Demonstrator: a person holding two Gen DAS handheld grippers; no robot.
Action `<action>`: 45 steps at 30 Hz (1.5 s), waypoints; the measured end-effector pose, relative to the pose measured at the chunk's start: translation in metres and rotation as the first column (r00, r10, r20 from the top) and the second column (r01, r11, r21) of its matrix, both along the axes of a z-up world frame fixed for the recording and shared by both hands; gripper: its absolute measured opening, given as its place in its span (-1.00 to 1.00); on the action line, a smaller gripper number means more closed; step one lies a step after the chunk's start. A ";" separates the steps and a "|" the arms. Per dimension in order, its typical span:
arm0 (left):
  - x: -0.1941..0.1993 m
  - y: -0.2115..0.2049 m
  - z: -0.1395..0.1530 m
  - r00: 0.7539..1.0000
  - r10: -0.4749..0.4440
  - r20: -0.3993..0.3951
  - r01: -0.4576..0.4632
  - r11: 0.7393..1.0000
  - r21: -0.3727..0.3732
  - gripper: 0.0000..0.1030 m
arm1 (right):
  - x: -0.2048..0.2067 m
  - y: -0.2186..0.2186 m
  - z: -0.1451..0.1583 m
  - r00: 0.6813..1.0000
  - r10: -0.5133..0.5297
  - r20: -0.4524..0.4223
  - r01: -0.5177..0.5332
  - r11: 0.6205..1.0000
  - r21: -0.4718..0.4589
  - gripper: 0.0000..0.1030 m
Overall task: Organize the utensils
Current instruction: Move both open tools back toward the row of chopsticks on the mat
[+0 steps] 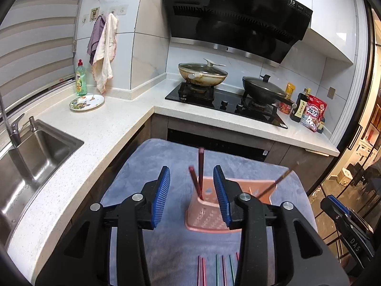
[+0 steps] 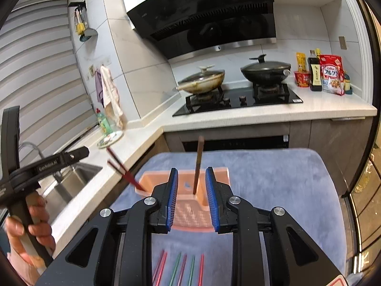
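Loose chopsticks [image 2: 177, 268] blurred, edge-cropped

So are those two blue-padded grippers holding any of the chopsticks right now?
No, nothing is held. The left gripper and right gripper both stand open and empty, behind the pink holder, where the dark chopsticks already stand.

**Around the hob: a kitchen in use**

The black gas hob [image 1: 226, 103] sits in the pale countertop [image 1: 107, 128] under a slanted range hood [image 1: 238, 16]. On its left burner stands a stained lidded pan [image 1: 202, 74], on its right a dark lidded wok [image 1: 263, 88]. Just right of the hob cluster a soy sauce bottle [image 1: 301, 107] and a red cereal bag [image 1: 314, 114]. Left of the hob, past the corner, lie a patterned plate [image 1: 87, 102], a green bottle, probably dish soap [image 1: 81, 78], hanging cloths [image 1: 104, 50] and a steel sink [image 1: 31, 157].
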State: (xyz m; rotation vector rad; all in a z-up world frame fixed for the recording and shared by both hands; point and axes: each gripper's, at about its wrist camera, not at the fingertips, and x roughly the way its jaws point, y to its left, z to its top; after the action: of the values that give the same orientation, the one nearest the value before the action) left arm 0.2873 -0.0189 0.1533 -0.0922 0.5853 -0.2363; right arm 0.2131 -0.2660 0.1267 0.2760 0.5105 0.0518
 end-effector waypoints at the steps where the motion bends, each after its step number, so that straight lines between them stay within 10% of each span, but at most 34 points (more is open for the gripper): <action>1: -0.007 0.002 -0.005 1.000 0.001 -0.006 -0.001 1.000 0.008 -0.29 | -0.005 0.001 -0.003 1.000 0.001 -0.008 -0.001 1.000 -0.002 -0.54; 26: -0.133 0.026 -0.143 0.963 0.002 -0.270 0.039 0.989 0.146 -0.28 | -0.142 0.048 -0.162 0.931 0.045 -0.361 -0.061 0.998 -0.033 -0.54; 45: -0.169 0.014 -0.195 0.932 -0.027 -0.360 0.107 0.973 0.204 -0.09 | -0.155 0.063 -0.195 0.909 0.056 -0.413 -0.084 0.995 -0.049 -0.54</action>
State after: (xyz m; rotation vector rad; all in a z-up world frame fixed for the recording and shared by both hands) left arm 0.1184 -0.0044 -0.0417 0.1036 0.9742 -0.2207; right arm 0.0584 -0.2031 -0.0680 0.2029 0.9417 0.0469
